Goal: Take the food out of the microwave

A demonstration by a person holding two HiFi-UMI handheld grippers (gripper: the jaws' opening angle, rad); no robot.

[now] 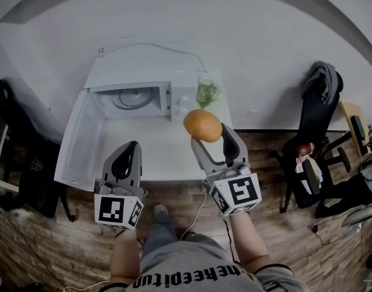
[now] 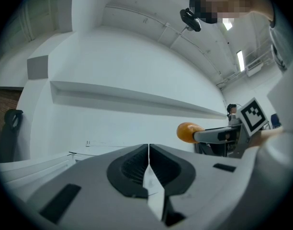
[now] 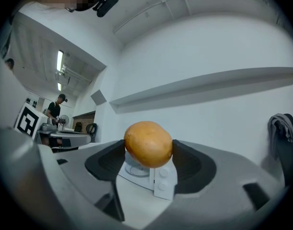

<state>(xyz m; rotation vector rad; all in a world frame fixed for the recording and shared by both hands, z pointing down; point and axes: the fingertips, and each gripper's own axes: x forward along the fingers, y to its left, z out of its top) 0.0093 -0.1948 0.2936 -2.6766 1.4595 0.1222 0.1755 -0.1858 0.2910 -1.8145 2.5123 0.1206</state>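
Observation:
A round orange-brown bun [image 1: 202,125] hangs above the white table [image 1: 161,157], pinched between the jaws of my right gripper [image 1: 205,129]. In the right gripper view the bun [image 3: 148,143] fills the gap between both pads. The white microwave [image 1: 137,99] stands at the back of the table with its door [image 1: 79,142] swung wide to the left; its glass turntable [image 1: 131,97] looks bare. My left gripper [image 1: 130,149] hovers over the table's front left, jaws pressed together with nothing in them [image 2: 148,150].
A clear bag of green leaves [image 1: 207,92] lies beside the microwave on the right. A cable [image 1: 168,47] runs over the microwave's top. Dark chairs [image 1: 316,108] with clothes stand to the right, another chair [image 1: 16,139] to the left. The floor is wood.

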